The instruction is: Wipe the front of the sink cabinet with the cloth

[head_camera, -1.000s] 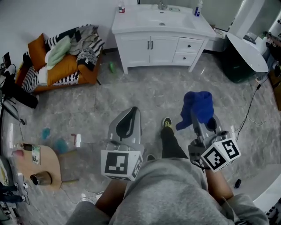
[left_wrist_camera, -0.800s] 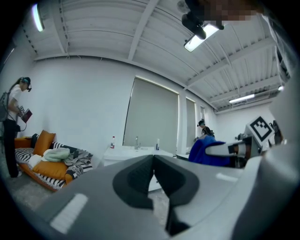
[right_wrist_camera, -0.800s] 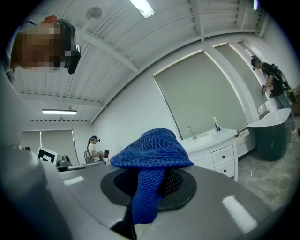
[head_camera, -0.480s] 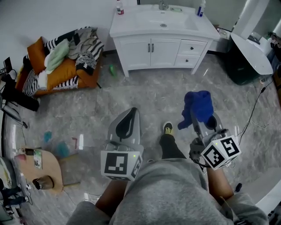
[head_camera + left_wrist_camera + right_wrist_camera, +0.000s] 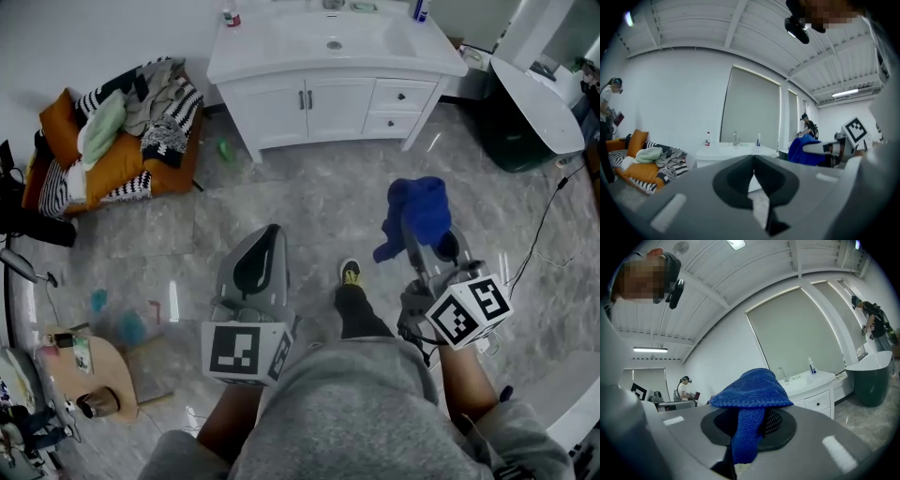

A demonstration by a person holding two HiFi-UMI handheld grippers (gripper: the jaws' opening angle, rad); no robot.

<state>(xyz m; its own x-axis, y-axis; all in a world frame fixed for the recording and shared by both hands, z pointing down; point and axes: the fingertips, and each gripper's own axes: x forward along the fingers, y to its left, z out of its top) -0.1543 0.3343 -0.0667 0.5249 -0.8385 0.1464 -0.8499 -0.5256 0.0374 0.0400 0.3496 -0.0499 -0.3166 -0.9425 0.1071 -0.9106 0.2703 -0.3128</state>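
The white sink cabinet (image 5: pixel 328 103) stands against the far wall, its doors and drawers facing me; it also shows small in the left gripper view (image 5: pixel 726 154) and the right gripper view (image 5: pixel 813 397). My right gripper (image 5: pixel 419 225) is shut on a blue cloth (image 5: pixel 417 214), which drapes over its jaws (image 5: pixel 750 399) well short of the cabinet. My left gripper (image 5: pixel 265 246) is shut with nothing in it (image 5: pixel 753 161), held low over the floor beside my leg.
An orange cushion piled with clothes (image 5: pixel 112 141) lies at the left wall. A dark bin with a white lid (image 5: pixel 525 112) stands right of the cabinet. A small green thing (image 5: pixel 225 148) lies on the marble floor near the cabinet's left leg. A cable (image 5: pixel 544 225) runs along the right.
The cabinet has shifted lower and larger in the head view as I step toward it. Both grippers keep their hold and position before me.
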